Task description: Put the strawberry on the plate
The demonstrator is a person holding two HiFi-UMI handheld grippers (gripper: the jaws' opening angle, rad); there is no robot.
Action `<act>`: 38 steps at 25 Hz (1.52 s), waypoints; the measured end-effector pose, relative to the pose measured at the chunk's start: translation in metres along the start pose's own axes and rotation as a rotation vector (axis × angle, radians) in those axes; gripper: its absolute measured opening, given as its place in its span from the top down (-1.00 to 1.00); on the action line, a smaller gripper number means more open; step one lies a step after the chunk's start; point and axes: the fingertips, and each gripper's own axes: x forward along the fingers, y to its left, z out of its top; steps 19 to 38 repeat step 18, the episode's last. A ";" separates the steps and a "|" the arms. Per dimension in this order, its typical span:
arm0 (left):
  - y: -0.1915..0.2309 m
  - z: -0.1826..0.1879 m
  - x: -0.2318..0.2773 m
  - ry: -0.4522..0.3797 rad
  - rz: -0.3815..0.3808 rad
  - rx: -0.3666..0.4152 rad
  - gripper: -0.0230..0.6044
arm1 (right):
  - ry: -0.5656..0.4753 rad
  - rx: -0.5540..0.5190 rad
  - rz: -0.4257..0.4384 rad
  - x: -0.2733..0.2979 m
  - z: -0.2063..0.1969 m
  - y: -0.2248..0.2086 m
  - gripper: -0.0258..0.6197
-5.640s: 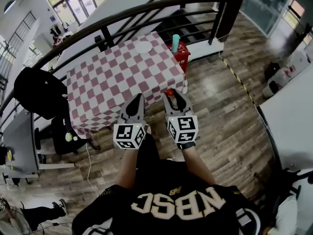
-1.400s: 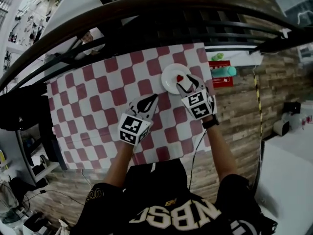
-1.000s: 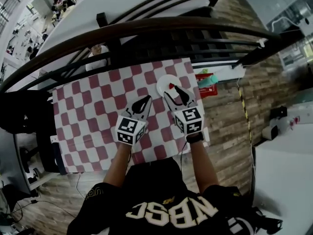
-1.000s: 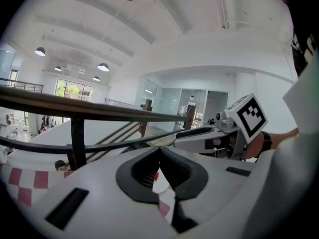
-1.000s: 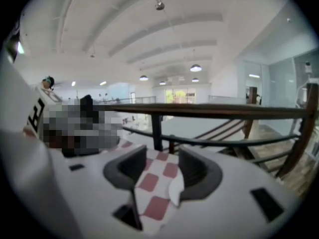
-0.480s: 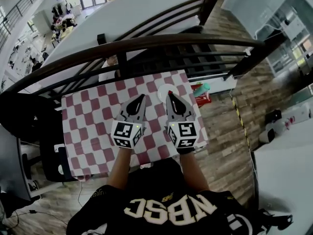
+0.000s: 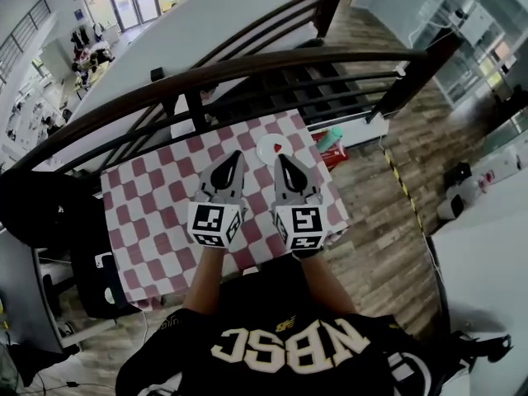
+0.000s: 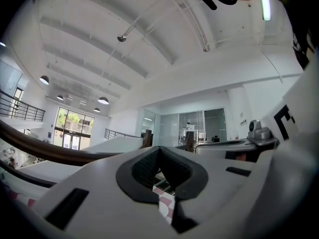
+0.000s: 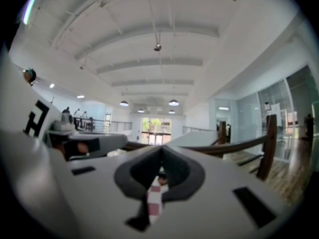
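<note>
In the head view a small red strawberry [image 7: 277,148] lies on a white plate [image 7: 266,150] near the far right corner of the red-and-white checked table [image 7: 157,196]. My right gripper [image 7: 281,159] hovers just short of the plate, jaws shut and empty. My left gripper [image 7: 236,155] is level with it to the left, also shut with nothing in it. Both gripper views point upward at the ceiling. In each, the left gripper [image 8: 159,149] and the right gripper [image 9: 160,149] show jaws that meet at the tip, with a sliver of checked cloth seen below.
A dark curved railing [image 7: 247,64] runs behind the table. A black chair [image 7: 45,200] stands at the left. A red box with a green bottle [image 7: 328,141] sits off the table's right edge. Wooden floor [image 7: 388,221] lies to the right.
The right gripper has left the strawberry on the plate, drawn back toward me and shut. The head view has lifted away, so the table looks smaller. The left gripper stayed shut.
</note>
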 end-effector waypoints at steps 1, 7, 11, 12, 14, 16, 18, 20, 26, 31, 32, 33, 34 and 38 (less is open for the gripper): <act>-0.003 0.000 -0.001 -0.004 -0.001 0.004 0.87 | -0.006 0.003 -0.010 -0.003 0.000 -0.002 0.86; -0.015 0.000 -0.005 -0.012 -0.002 0.016 0.87 | -0.021 0.025 -0.068 -0.020 -0.003 -0.018 0.86; -0.026 -0.006 -0.010 -0.005 -0.013 0.015 0.87 | -0.022 0.028 -0.103 -0.031 -0.007 -0.025 0.86; -0.029 -0.008 -0.011 -0.002 -0.016 0.014 0.87 | -0.022 0.029 -0.107 -0.032 -0.008 -0.026 0.86; -0.033 -0.010 -0.012 0.004 -0.022 0.014 0.87 | -0.015 0.033 -0.108 -0.035 -0.010 -0.027 0.86; -0.035 -0.012 -0.012 0.011 -0.024 0.017 0.87 | -0.011 0.030 -0.103 -0.036 -0.012 -0.025 0.86; -0.036 -0.014 -0.012 0.020 -0.021 0.020 0.87 | -0.009 0.026 -0.097 -0.037 -0.013 -0.024 0.86; -0.036 -0.014 -0.012 0.020 -0.021 0.020 0.87 | -0.009 0.026 -0.097 -0.037 -0.013 -0.024 0.86; -0.036 -0.014 -0.012 0.020 -0.021 0.020 0.87 | -0.009 0.026 -0.097 -0.037 -0.013 -0.024 0.86; -0.036 -0.014 -0.012 0.020 -0.021 0.020 0.87 | -0.009 0.026 -0.097 -0.037 -0.013 -0.024 0.86; -0.036 -0.014 -0.012 0.020 -0.021 0.020 0.87 | -0.009 0.026 -0.097 -0.037 -0.013 -0.024 0.86; -0.036 -0.014 -0.012 0.020 -0.021 0.020 0.87 | -0.009 0.026 -0.097 -0.037 -0.013 -0.024 0.86; -0.036 -0.014 -0.012 0.020 -0.021 0.020 0.87 | -0.009 0.026 -0.097 -0.037 -0.013 -0.024 0.86; -0.036 -0.014 -0.012 0.020 -0.021 0.020 0.87 | -0.009 0.026 -0.097 -0.037 -0.013 -0.024 0.86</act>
